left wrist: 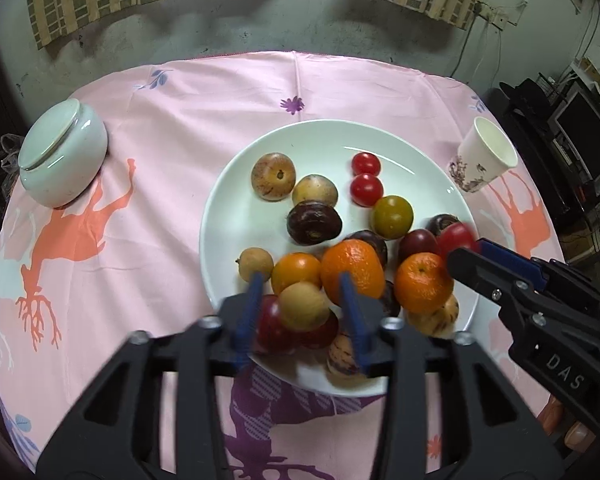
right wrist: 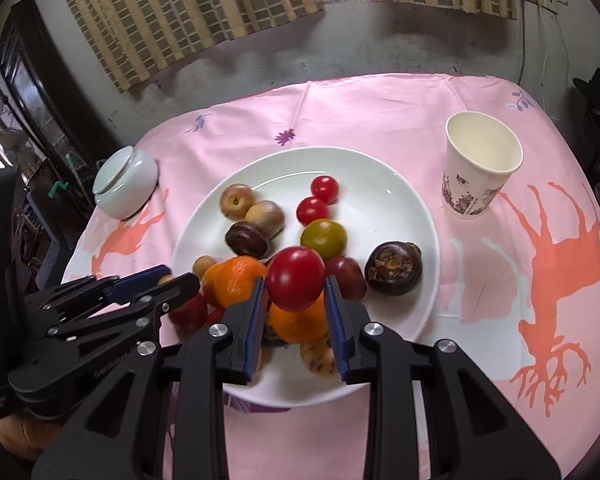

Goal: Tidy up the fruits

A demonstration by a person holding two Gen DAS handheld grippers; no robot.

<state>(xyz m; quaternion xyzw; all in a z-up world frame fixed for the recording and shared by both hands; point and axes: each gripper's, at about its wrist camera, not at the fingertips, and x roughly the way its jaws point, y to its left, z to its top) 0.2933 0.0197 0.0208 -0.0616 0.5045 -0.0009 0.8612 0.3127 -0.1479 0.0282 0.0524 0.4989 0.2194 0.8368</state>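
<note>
A round table under a pink tablecloth (left wrist: 188, 128) reaches almost to the grey wall, its far edge curving just below the curtains. The white plate (left wrist: 416, 152) sits near the middle, with bare cloth to its left as far as the pale lidded jar (left wrist: 62, 156) near the left edge, and a narrower strip to its right before the paper cup (right wrist: 480, 168), which stands clear of the plate's rim. The far half of the plate is mostly bare; the fruit crowds its near half. The right gripper (right wrist: 296, 284) is clamped on a red tomato (right wrist: 296, 278), its blue pads pressing both sides, held above the pile over a tangerine (right wrist: 300, 322). The left gripper (left wrist: 302, 296) hangs over the plate's near rim with its jaws parted; a tan longan (left wrist: 304, 306) shows between the blue fingers (left wrist: 254, 300), blurred, with a gap on either side and neither pad pressing it. A larger tangerine (left wrist: 352, 272) lies just beyond the left gripper's right finger, and another longan (left wrist: 256, 265) beside its left finger, near the plate's left rim.
</note>
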